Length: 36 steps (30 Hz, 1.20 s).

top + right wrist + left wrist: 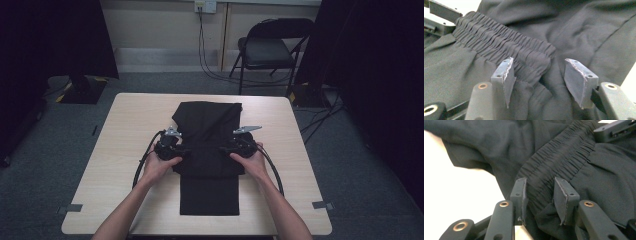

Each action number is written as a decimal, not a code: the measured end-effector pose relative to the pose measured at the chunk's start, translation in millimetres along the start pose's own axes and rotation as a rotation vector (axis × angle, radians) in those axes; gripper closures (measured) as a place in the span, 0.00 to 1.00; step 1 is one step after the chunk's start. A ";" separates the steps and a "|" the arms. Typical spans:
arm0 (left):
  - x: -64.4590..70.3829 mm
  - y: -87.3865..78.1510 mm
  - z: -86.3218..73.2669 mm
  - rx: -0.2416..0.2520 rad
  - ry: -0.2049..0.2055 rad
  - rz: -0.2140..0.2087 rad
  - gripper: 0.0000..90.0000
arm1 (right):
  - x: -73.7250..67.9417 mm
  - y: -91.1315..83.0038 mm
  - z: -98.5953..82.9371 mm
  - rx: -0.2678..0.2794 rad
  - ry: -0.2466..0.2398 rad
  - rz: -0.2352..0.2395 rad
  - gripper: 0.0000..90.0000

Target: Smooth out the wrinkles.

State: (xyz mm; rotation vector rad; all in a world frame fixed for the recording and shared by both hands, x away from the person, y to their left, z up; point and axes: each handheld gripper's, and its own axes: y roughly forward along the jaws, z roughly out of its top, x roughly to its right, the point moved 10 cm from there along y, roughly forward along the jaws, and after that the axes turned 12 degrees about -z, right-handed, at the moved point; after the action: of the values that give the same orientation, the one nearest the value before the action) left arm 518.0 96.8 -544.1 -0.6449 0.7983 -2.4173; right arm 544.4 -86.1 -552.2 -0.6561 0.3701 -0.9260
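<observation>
A black garment (207,125) with an elastic waistband lies folded on the light wooden table (130,120), with a narrower part reaching toward the near edge. My left gripper (171,148) rests at the garment's left edge and my right gripper (239,145) at its right edge, each held in a hand. In the left gripper view the gripper (540,195) is open, its pads flanking the gathered waistband (564,157). In the right gripper view the gripper (539,75) stands open wider around the waistband's end (499,42).
A black folding chair (270,47) stands on the carpet beyond the table's far edge, with cables running to a wall socket. Dark curtains hang at both sides. Grey tape marks (70,208) sit near the table's front corners.
</observation>
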 end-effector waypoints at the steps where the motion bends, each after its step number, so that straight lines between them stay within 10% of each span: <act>1: -0.2 0.0 -0.7 0.007 -0.009 -0.002 0.70 | -1.3 1.8 -1.8 -0.010 0.003 0.003 0.46; 12: -9.2 2.7 -5.0 0.098 -0.159 -0.113 0.47 | -7.5 3.6 -3.0 -0.020 0.009 0.063 0.76; 26: 33.4 -30.6 21.5 0.153 0.088 -0.065 0.82 | -20.2 -44.7 25.0 0.098 -0.034 0.081 0.89; 36: 75.0 -46.0 -9.6 0.128 0.193 -0.096 0.87 | -47.7 -88.8 -1.3 0.132 -0.099 0.111 0.89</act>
State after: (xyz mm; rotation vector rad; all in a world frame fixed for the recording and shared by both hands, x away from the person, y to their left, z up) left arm 441.3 88.3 -500.9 -0.4141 0.6938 -2.6231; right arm 462.5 -85.1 -493.4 -0.5527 0.2523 -0.8013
